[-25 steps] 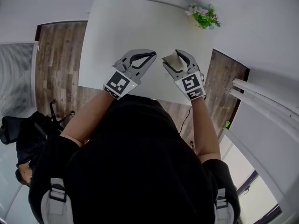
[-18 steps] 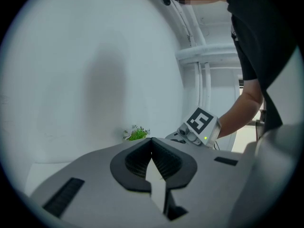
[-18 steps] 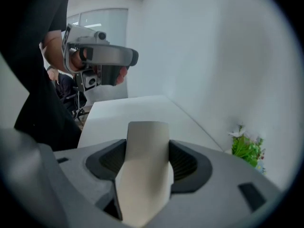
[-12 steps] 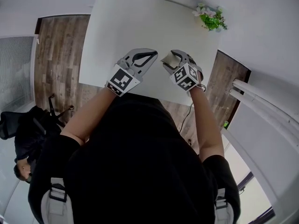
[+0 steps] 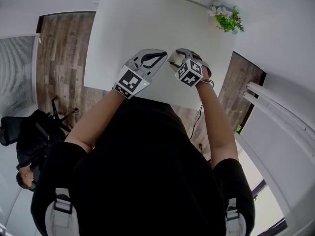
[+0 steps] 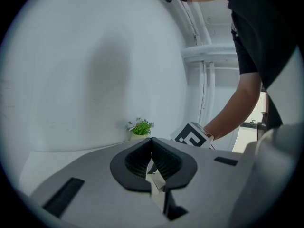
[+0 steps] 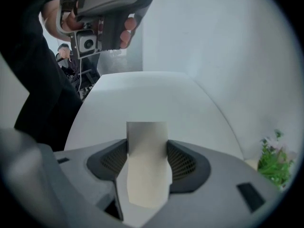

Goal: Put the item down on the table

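Observation:
My right gripper (image 5: 175, 59) hovers over the near part of the white table (image 5: 142, 23). A pale beige block (image 7: 147, 165) stands between its pads and touches both; the jaws are closing on it. In the head view only a corner of the block (image 5: 173, 58) shows past the marker cube. My left gripper (image 5: 162, 57) is just to its left, tips together with nothing in them. In the left gripper view the black pads (image 6: 164, 161) meet, and the right gripper's cube (image 6: 192, 136) shows beyond them.
A small potted green plant (image 5: 227, 18) stands at the table's far right corner, also in the right gripper view as the plant (image 7: 273, 163). Wood floor (image 5: 61, 58) lies left of the table. White walls surround it. A seated person (image 5: 22, 173) and a chair are at lower left.
My right gripper has rolled, so its marker cube now faces up and covers most of the block, and it has drifted a little toward the left gripper. The left gripper barely moved.

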The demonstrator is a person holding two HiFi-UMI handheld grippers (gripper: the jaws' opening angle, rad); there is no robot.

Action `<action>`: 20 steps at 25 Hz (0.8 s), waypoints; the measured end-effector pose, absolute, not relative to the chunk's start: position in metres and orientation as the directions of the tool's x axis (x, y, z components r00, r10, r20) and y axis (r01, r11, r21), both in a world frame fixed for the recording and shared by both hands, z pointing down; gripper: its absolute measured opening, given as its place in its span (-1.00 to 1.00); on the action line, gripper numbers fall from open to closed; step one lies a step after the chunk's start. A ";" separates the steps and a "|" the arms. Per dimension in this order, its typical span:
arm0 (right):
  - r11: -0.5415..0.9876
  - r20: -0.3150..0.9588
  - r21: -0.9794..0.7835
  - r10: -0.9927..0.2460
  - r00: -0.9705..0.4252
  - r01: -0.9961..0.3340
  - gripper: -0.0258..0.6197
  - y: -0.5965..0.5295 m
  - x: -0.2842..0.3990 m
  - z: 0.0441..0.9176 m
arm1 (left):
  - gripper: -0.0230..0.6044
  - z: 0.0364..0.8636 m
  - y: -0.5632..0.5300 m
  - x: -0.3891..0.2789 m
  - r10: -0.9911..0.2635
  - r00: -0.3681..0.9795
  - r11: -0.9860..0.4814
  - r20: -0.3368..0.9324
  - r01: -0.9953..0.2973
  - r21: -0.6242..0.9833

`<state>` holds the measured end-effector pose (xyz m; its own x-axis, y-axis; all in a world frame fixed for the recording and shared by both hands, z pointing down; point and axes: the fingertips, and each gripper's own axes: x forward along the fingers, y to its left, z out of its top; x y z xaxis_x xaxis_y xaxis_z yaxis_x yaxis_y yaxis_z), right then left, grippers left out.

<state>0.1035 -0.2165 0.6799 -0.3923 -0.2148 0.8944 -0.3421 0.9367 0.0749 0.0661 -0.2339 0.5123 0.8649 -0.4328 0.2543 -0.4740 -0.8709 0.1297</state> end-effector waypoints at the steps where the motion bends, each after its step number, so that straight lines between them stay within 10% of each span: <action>1: 0.941 0.899 0.078 -0.209 -0.385 -0.328 -0.08 -0.216 0.101 0.683 | -0.95 0.513 -0.235 0.066 -0.435 0.863 -0.869 0.257 -0.477 0.131; 20: 0.957 0.946 0.076 -0.158 -0.282 -0.281 -0.10 -0.216 0.089 0.739 | -0.95 0.527 -0.239 0.036 -0.461 0.841 -0.845 0.285 -0.513 0.148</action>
<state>0.0894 -0.2158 0.7393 -0.2818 -0.1580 0.9464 -0.2806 0.9568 0.0762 0.0358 -0.2391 0.5270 0.8407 -0.4607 0.2846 -0.5133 -0.8454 0.1478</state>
